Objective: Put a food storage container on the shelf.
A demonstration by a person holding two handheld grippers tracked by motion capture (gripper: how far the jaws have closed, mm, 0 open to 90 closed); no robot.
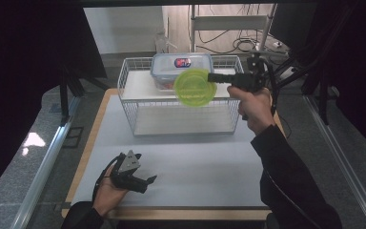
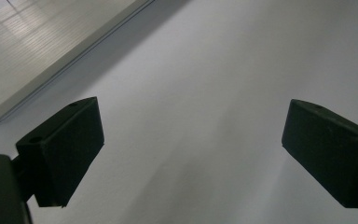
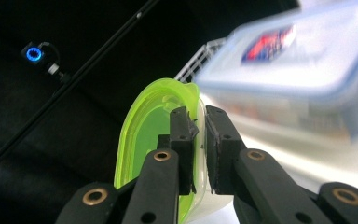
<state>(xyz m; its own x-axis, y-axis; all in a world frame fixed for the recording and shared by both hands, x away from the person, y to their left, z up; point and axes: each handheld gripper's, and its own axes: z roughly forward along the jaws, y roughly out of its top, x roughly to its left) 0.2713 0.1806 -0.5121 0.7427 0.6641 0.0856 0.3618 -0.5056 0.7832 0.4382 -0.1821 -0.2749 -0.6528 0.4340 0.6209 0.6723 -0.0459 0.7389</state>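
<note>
A round lime-green plastic lid [image 1: 195, 87] hangs in the air in front of the white wire rack [image 1: 129, 90], held by its right edge. My right gripper [image 1: 213, 78] is shut on that edge; in the right gripper view its jaws pinch the green lid [image 3: 142, 135] rim between them, gripper [image 3: 200, 123]. Behind the lid, a clear box with a blue-rimmed cover [image 1: 181, 62] sits on the rack's upper shelf, blurred box [image 3: 303, 70] close by. My left gripper [image 1: 151, 180] rests low over the white table sheet [image 1: 195, 162], open, with nothing between its fingers [image 2: 60, 154].
The rack's lower shelf [image 1: 181, 119] holds nothing. A wooden board edge [image 1: 88, 143] borders the white sheet. Dark curtains stand at both sides, and a metal stand with cables [image 1: 228, 33] is on the floor behind.
</note>
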